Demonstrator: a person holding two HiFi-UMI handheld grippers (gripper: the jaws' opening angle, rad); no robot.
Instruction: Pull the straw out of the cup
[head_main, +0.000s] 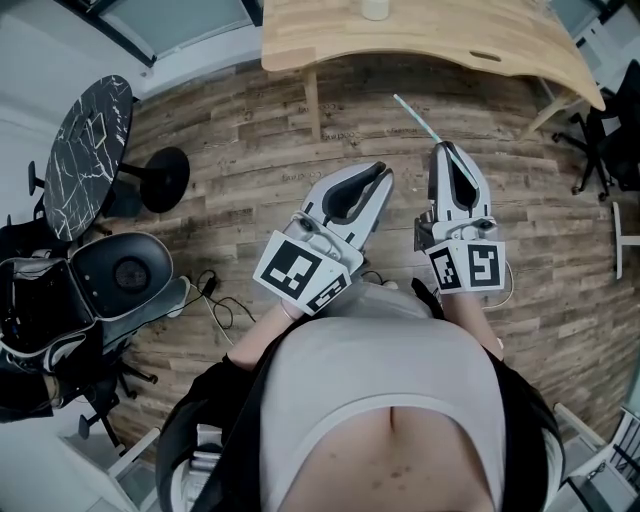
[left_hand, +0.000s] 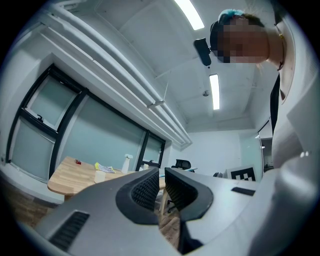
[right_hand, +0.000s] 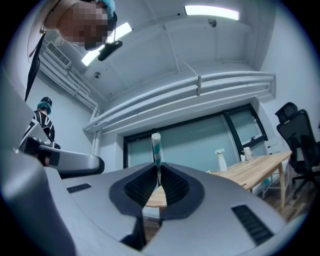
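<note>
A white straw with teal stripes sticks out past the tips of my right gripper, which is shut on its lower end; in the right gripper view the straw stands upright between the pads. My left gripper hangs beside it at the left. Its jaws stand a narrow gap apart around, with nothing between them. Both are held over the wooden floor in front of the person's body. A pale cup stands on the wooden table at the far edge, well away from both grippers.
A round black marbled table and a black seat stand at the left, with cables on the floor. Office chairs are at the right. A spray bottle stands on the table.
</note>
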